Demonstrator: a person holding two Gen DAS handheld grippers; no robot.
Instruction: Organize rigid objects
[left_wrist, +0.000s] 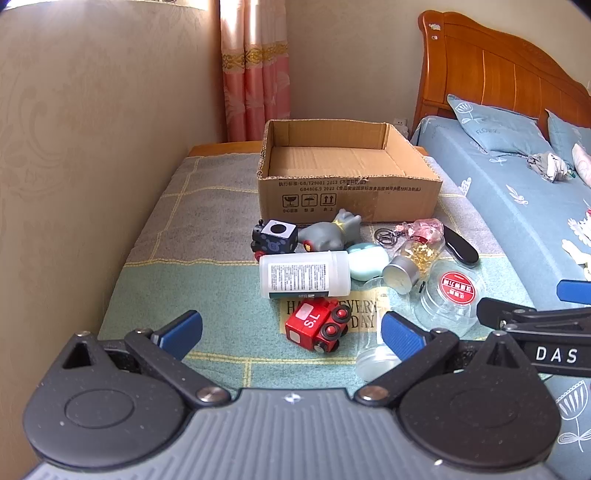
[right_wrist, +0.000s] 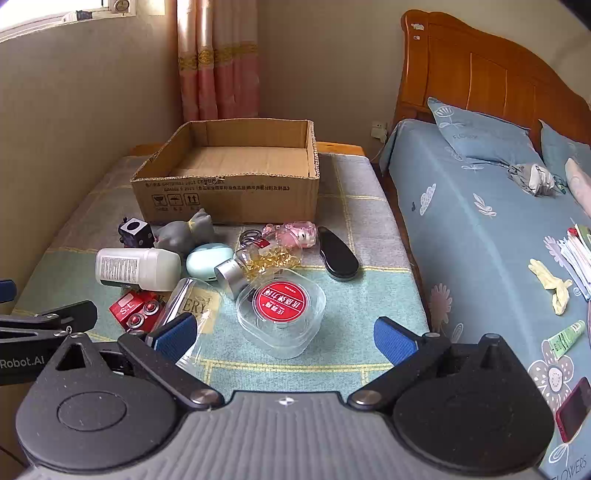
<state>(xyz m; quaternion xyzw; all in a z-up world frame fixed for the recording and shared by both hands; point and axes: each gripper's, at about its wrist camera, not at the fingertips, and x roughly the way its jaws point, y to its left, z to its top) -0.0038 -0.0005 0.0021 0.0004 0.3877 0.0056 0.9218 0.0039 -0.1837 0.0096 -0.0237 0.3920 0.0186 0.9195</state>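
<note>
An open cardboard box (left_wrist: 347, 184) (right_wrist: 229, 184) stands at the back of a cloth-covered table. In front of it lies a heap: a white bottle (left_wrist: 304, 273) (right_wrist: 136, 268), a red toy train (left_wrist: 317, 326) (right_wrist: 135, 310), a grey toy animal (left_wrist: 328, 232), a dark dice-like toy car (left_wrist: 275, 236), a mint case (left_wrist: 367, 260) (right_wrist: 208, 260), a glass vial of gold bits (right_wrist: 258, 264), a clear tub with a red lid (right_wrist: 282, 314) (left_wrist: 456, 291), and a black oval case (right_wrist: 338, 253). My left gripper (left_wrist: 291, 334) is open just short of the train. My right gripper (right_wrist: 284, 334) is open over the tub.
A clear plastic sleeve (right_wrist: 188, 314) lies by the train. A pink keychain with rings (right_wrist: 291, 234) sits near the box. A bed (right_wrist: 498, 221) with blue sheets, pillows and small items runs along the right. A wall borders the table on the left.
</note>
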